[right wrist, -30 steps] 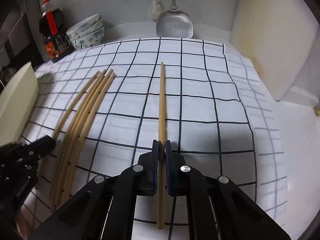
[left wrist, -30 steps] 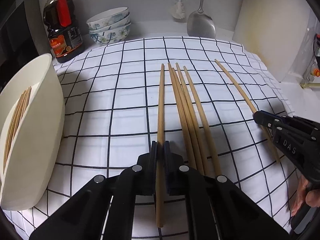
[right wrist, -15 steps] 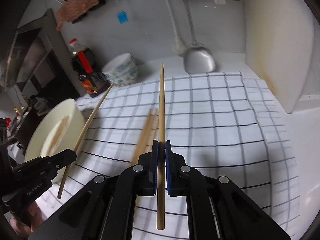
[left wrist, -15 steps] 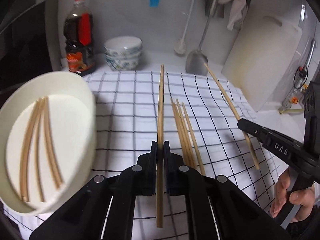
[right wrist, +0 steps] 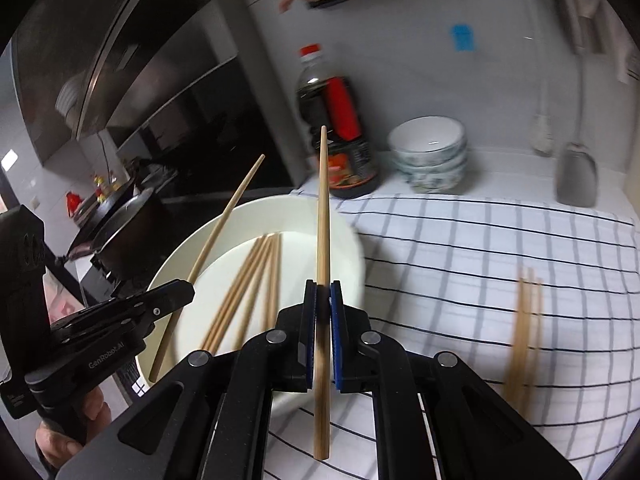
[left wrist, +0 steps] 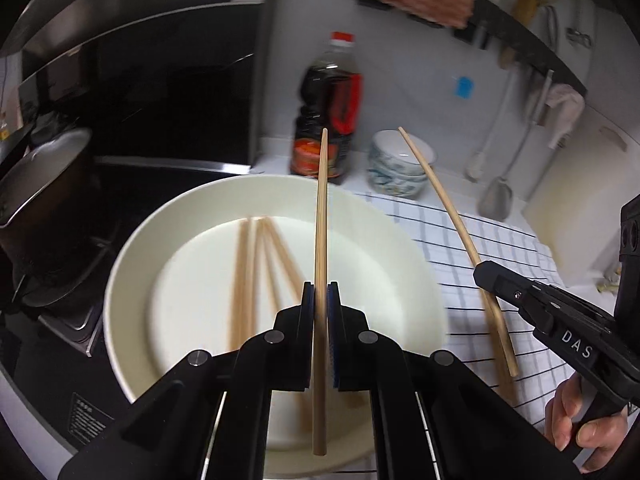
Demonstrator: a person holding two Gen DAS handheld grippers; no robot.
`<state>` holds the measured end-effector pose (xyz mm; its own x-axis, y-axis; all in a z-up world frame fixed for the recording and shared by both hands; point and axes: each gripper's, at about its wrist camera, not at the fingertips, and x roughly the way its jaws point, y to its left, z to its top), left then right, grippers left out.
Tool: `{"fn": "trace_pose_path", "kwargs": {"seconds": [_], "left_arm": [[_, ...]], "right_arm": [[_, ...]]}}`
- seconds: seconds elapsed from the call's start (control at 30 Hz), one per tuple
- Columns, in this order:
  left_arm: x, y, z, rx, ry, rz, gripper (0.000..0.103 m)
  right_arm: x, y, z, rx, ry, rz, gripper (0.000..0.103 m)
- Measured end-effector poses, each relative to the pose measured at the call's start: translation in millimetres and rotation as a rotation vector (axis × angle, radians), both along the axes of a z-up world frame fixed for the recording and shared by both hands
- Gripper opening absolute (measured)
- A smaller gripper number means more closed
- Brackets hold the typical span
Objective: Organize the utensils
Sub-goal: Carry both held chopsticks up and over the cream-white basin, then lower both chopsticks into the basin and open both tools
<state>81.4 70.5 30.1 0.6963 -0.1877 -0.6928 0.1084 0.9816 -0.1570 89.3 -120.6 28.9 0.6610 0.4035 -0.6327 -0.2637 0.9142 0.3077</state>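
Observation:
My left gripper [left wrist: 320,294] is shut on a wooden chopstick [left wrist: 321,216] and holds it in the air above the white plate [left wrist: 132,264]. Several chopsticks [left wrist: 250,264] lie in the plate. My right gripper [right wrist: 323,294] is shut on a second chopstick [right wrist: 322,208], also over the plate's [right wrist: 352,240] right side. The right gripper with its chopstick [left wrist: 448,212] shows at the right of the left wrist view. The left gripper with its chopstick [right wrist: 224,216] shows at the left of the right wrist view. A few loose chopsticks [right wrist: 524,320] lie on the checked cloth [right wrist: 480,248].
A soy sauce bottle [left wrist: 328,112] and stacked bowls [left wrist: 400,168] stand behind the plate. A metal spatula [right wrist: 576,168] hangs at the back right. A dark pot [left wrist: 44,184] sits on the stove at the left, close to the plate's edge.
Both grippers have lifted their chopsticks off the cloth and swung left, from over the cloth to over the white plate. Both stay shut.

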Motion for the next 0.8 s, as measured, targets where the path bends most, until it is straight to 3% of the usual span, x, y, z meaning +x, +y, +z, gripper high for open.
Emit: {"fn": "trace_pose_path", "kwargs": {"seconds": [0.27, 0.53, 0.57, 0.6, 0.63, 0.67, 0.8], "left_arm": [[23, 43, -32, -0.026, 0.077, 0.048, 0.007], [40, 45, -55, -0.024, 0.157, 0.043, 0.008], [40, 46, -56, -0.021, 0.157, 0.048, 0.011], [39, 48, -56, -0.022, 0.156, 0.055, 0.015], [36, 51, -55, -0.027, 0.148, 0.063, 0.028], [34, 54, -53, -0.032, 0.137, 0.071, 0.050], [17, 62, -41, -0.017, 0.070, 0.121, 0.065]], "right_arm": [[34, 69, -29, -0.045, 0.111, 0.068, 0.007], [44, 87, -48, -0.106, 0.180, 0.075, 0.010], [44, 87, -49, -0.106, 0.179, 0.080, 0.016], [42, 85, -48, -0.110, 0.170, 0.076, 0.030], [39, 81, -46, -0.118, 0.148, 0.060, 0.032], [37, 78, -44, -0.123, 0.133, 0.050, 0.032], [29, 54, -36, -0.108, 0.108, -0.005, 0.032]]}}
